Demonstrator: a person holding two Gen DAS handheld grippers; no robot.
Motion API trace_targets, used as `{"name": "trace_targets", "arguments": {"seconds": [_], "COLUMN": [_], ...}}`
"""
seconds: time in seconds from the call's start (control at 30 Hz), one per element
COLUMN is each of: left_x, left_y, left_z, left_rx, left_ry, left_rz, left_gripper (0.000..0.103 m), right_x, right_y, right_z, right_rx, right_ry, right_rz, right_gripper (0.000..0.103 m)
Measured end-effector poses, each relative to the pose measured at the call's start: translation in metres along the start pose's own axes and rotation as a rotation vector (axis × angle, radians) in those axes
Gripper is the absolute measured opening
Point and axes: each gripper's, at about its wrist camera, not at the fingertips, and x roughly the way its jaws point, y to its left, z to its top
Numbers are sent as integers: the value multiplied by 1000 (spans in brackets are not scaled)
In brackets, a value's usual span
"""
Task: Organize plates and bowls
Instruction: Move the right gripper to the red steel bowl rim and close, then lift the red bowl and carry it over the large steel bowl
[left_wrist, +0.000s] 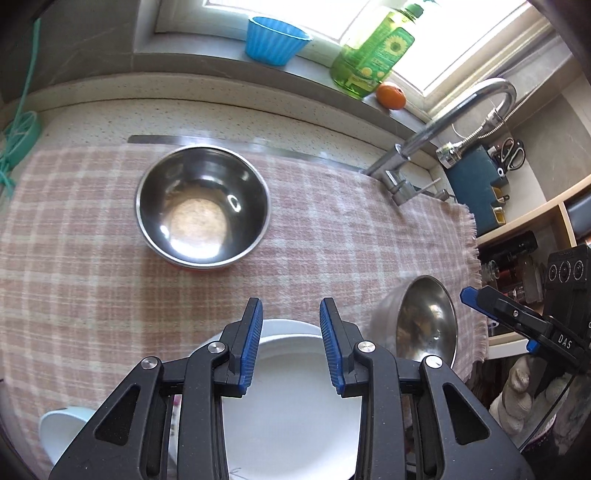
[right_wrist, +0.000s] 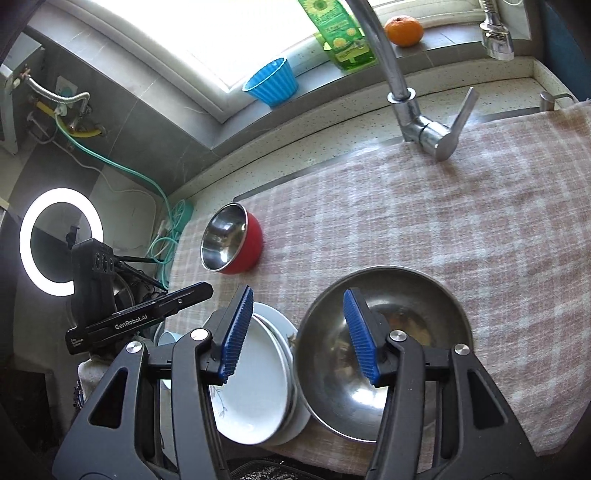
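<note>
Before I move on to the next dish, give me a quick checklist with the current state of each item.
1. Left gripper empty, pads apart over the white plates: ok.
2. Right gripper empty, pads apart: ok.
3. Red bowl upright on the checked cloth, standing apart from other dishes: ok.
4. Large steel bowl resting beside the plate stack: ok; contact with it: cannot tell.
5. All bowls nested together: not ok.
6. Faucet clear of both grippers: ok.
</note>
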Motion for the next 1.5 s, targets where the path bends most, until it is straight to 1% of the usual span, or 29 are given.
{"name": "trace_targets", "arguments": {"seconds": [0.13,0.23,0.47,0.57,0.7,0.83,0.9,1.07,1.23,1.4,1.5], "left_x": [-10,-15,-17,-12,-4,2,6,15,23,26,29], "left_y": [27,44,75,86,99,103,102,103,104,102,101], "left_z": [11,19,40,48,57,62,65,68,68,70,70], "left_rx": [-43,-69,-117,-133,-152,-154,-149,-150,-149,-133,-127], "left_ry": [-32,-52,-79,-74,-57,-45,-39,-20,-5,0,3], "left_rz": [27,41,71,78,80,80,82,80,80,82,82], "left_gripper": [30,30,30,30,30,30,30,30,30,30,29], "right_x": [17,29,63,79,101,121,129,147,162,170,174], "right_y": [19,29,40,47,58,62,63,64,59,57,57], "right_z": [3,8,23,29,35,40,42,45,47,48,49], "right_rx": [-13,-24,27,30,7,8,8,17,43,41,34], "right_ry": [13,17,66,89,107,128,139,162,187,197,200], "right_rz": [24,18,57,71,53,43,44,39,26,19,10], "right_gripper": [53,53,53,53,53,53,49,44,34,26,20]}}
